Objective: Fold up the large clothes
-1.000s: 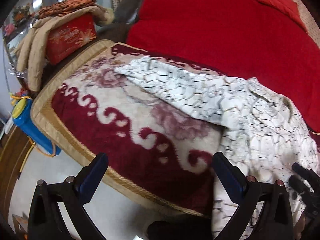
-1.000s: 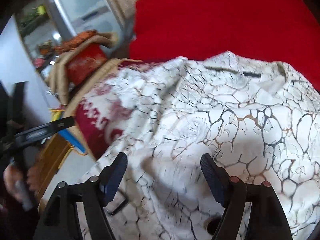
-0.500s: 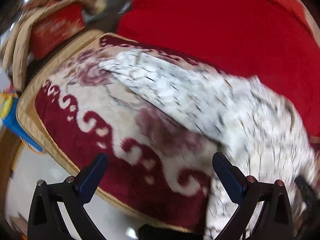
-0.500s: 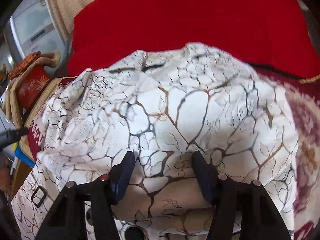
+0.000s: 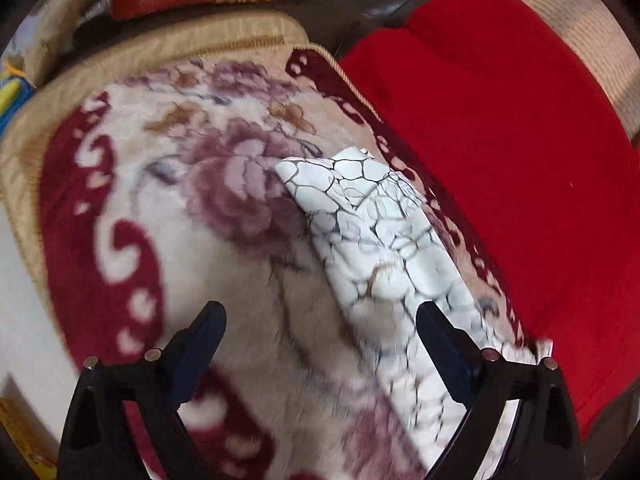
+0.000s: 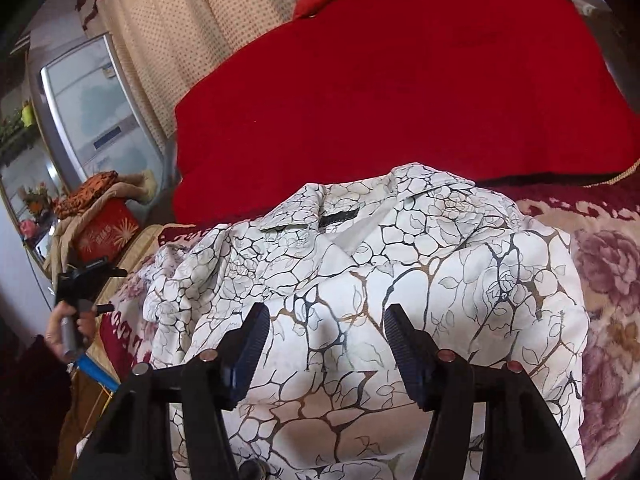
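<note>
A white jacket with a dark crackle print [image 6: 400, 248] lies collar-up on a floral maroon and cream blanket [image 5: 168, 208]. Its long sleeve [image 5: 368, 232] stretches across the blanket toward the far corner. My left gripper [image 5: 320, 312] hovers over the near part of that sleeve. Its jaws are wide and closing, and the sleeve runs beside the right finger [image 5: 436, 332] untouched. My right gripper [image 6: 326, 320] stands half open low over the jacket's body below the collar. Cloth bulges between its fingers, but I see no pinch. A hand [image 6: 68, 328] holds the left gripper [image 6: 86, 276] at the far left.
A red-covered sofa back [image 6: 380, 92] rises behind the blanket. A red box [image 6: 106, 232] draped with beige cloth sits past the blanket's left end, beside a grey cabinet [image 6: 88, 108]. The blanket's tan edge [image 5: 24, 152] drops to the floor on the left.
The left gripper has swept across and down, so only the sleeve and the blanket's far corner fill its view. The right gripper's jaws narrowed and it shifted to face the collar.
</note>
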A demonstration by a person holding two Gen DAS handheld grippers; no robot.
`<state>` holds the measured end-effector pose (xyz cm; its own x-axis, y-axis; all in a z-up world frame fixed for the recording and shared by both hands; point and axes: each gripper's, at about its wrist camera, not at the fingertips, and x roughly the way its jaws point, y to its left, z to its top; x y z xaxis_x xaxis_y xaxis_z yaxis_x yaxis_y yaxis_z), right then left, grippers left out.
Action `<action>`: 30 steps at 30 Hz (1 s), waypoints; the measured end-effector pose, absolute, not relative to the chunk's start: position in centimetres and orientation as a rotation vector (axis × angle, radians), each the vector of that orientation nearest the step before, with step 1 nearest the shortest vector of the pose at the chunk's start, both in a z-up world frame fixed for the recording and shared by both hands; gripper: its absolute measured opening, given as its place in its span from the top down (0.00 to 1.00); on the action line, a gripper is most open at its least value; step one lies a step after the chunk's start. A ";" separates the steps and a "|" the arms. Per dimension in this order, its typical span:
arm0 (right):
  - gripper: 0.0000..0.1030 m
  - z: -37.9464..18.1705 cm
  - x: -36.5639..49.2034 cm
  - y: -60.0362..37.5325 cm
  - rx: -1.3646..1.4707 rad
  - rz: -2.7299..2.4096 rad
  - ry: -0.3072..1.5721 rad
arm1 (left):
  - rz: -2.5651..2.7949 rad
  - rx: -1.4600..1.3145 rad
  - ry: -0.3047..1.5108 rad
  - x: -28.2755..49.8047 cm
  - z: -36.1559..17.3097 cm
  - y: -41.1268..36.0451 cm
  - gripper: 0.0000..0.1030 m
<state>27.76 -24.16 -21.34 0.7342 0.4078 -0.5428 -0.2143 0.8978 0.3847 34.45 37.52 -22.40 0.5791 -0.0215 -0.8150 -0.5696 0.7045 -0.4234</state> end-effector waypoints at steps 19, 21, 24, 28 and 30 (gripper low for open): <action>0.38 -22.0 29.0 -26.0 0.336 0.271 0.650 | 0.269 -0.582 0.876 43.0 -21.9 35.5 0.91; 0.38 -21.8 28.9 -26.5 0.352 0.264 0.641 | 0.228 -0.523 0.807 41.9 -19.1 34.0 0.91; 0.38 -21.2 28.4 -27.3 0.372 0.252 0.614 | 0.151 -0.394 0.747 40.2 -14.2 30.5 0.92; 0.38 -20.3 27.6 -28.5 0.400 0.234 0.582 | 0.022 -0.248 0.665 36.5 -7.8 23.9 0.92; 0.38 -19.9 27.2 -29.5 0.423 0.225 0.566 | -0.065 -0.180 0.621 34.4 -4.8 19.6 0.92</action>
